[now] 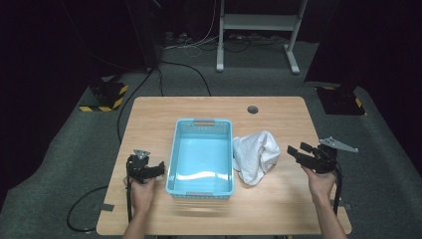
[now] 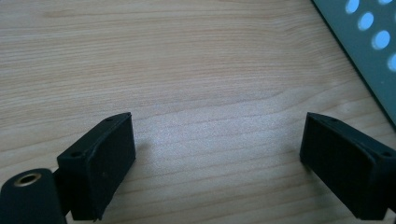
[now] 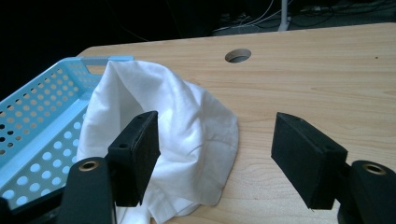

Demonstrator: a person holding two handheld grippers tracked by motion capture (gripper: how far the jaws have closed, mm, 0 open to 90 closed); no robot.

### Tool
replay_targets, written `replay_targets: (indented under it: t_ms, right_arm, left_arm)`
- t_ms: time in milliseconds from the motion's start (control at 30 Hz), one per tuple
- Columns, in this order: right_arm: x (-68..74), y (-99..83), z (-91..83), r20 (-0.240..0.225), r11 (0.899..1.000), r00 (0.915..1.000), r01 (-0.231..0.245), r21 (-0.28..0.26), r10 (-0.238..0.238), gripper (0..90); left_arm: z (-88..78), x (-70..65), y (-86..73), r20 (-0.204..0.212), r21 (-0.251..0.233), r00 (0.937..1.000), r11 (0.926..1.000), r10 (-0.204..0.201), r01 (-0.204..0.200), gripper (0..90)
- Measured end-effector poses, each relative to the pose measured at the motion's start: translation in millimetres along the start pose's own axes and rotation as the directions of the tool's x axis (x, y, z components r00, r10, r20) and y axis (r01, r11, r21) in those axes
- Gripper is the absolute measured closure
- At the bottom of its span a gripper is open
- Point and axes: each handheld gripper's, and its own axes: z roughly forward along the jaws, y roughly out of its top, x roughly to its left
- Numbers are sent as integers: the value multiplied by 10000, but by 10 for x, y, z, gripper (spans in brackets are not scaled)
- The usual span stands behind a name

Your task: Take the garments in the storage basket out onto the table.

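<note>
**Right gripper lining up on the white cloth beside the basket**

High view: white cloth [image 1: 256, 155] is lying crumpled on the table [image 1: 278, 209], touching the right wall of the blue basket [image 1: 201, 157]. Right gripper [image 1: 294, 152] is hovering just right of it, jaws apart, holding nothing. Left gripper [image 1: 158, 170] is sitting at the basket's left side.

Left gripper view: jaws are standing wide over bare wood, nothing between them; basket wall [image 2: 369, 51] is passing at the top right.

Right gripper view: jaws released, cloth [image 3: 177, 126] ahead and left of the gap.

Judgement: cloth looks light, limp, non-fragile; it'll sag and drape. Pinching a raised fold near the right edge looks best; a flat single layer may slip out.
</note>
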Motion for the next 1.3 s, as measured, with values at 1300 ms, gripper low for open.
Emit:
replay_targets:
  t_ms: [1300]
  right_arm:
    - [-44,-270,65,112,9981,9992,-380,492,374,335]
  left_arm:
    - [0,0,0,-1,-1,10000,10000,-3,3,105]
